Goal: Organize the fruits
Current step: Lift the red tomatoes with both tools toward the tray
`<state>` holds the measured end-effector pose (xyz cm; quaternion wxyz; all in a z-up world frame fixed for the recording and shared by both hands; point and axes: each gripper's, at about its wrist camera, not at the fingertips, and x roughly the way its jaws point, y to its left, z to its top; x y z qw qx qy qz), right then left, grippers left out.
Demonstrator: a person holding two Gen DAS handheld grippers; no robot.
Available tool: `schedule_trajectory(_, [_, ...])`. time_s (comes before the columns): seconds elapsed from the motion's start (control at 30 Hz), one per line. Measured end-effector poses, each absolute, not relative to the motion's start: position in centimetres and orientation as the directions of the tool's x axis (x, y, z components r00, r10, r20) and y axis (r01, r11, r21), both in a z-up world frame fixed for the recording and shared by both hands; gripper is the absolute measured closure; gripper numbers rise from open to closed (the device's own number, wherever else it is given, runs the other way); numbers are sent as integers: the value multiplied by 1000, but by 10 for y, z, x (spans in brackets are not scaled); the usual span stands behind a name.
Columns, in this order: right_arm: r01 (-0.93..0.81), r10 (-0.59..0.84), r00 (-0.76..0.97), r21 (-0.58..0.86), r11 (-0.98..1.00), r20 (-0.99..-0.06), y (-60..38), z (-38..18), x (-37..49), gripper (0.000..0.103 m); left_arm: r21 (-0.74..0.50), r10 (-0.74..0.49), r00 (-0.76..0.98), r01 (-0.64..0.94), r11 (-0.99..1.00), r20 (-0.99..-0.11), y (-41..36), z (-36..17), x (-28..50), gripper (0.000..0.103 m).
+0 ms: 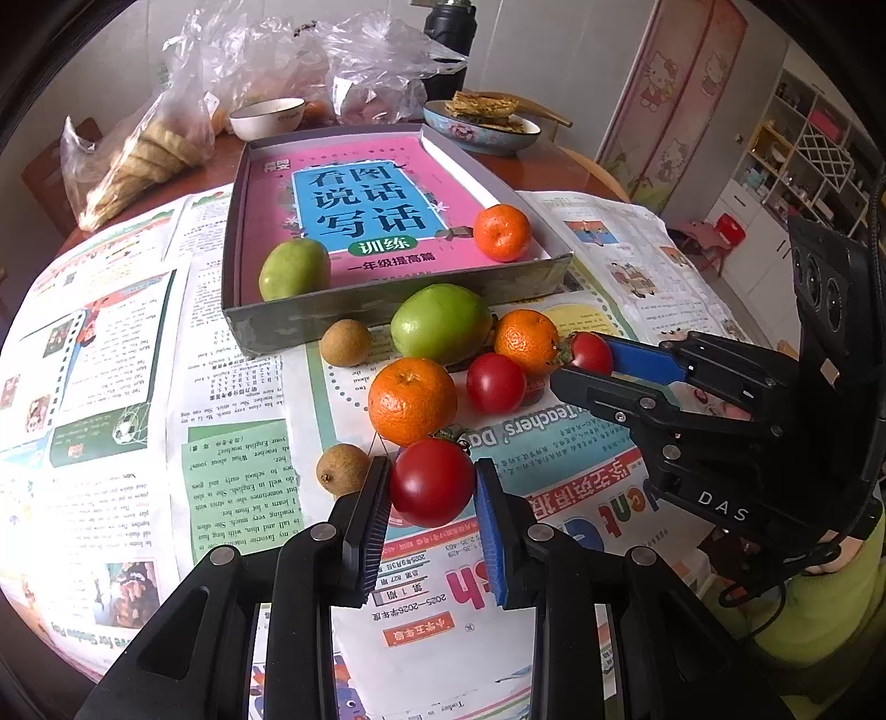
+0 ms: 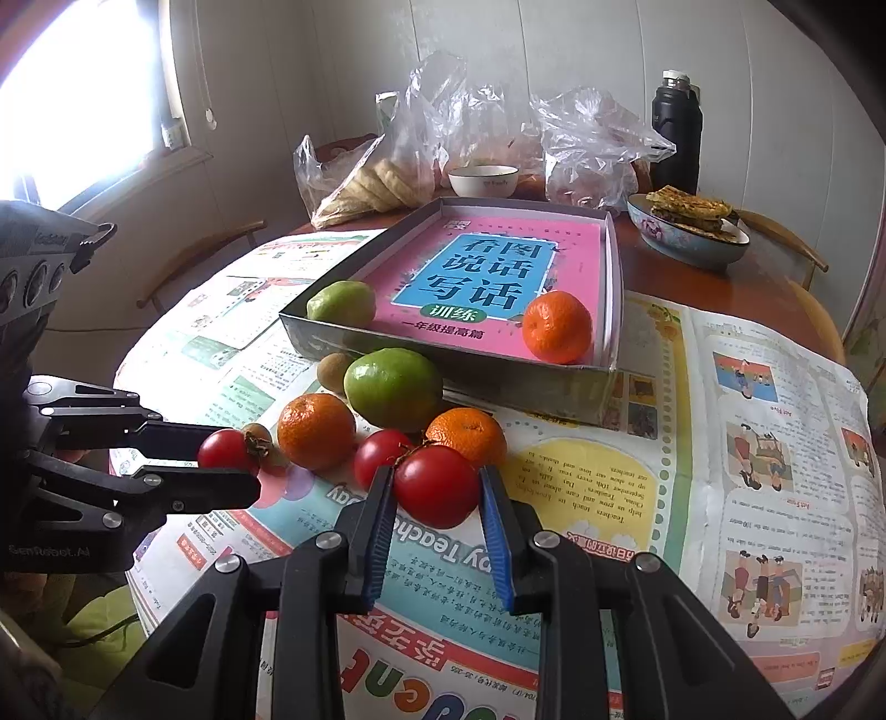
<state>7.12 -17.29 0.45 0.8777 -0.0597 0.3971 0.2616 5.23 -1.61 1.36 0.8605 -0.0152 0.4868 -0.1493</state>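
My left gripper (image 1: 432,490) is shut on a red tomato (image 1: 432,483), seen also in the right wrist view (image 2: 227,450). My right gripper (image 2: 437,484) is shut on another red tomato (image 2: 436,486), which shows in the left wrist view (image 1: 590,352). A third tomato (image 1: 495,383), two oranges (image 1: 412,400) (image 1: 526,340), a green fruit (image 1: 441,323) and two small brown fruits (image 1: 345,343) (image 1: 341,469) lie on the newspaper. The grey box (image 1: 387,310) holds a pink book (image 1: 365,205), a green fruit (image 1: 294,268) and an orange (image 1: 501,232).
Behind the box stand a white bowl (image 1: 267,117), a blue bowl of flatbread (image 1: 480,124), plastic bags with food (image 1: 138,149) and a black flask (image 1: 449,33). Newspaper (image 1: 138,360) covers the round wooden table. Chairs stand around it.
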Motion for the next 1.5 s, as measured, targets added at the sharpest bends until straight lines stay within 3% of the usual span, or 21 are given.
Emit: schedule_trajectory(1.5, [-534,441,574,93,840,-689,-149,31,108,73,-201,-288,560,212,956,-777,7,43,113,73])
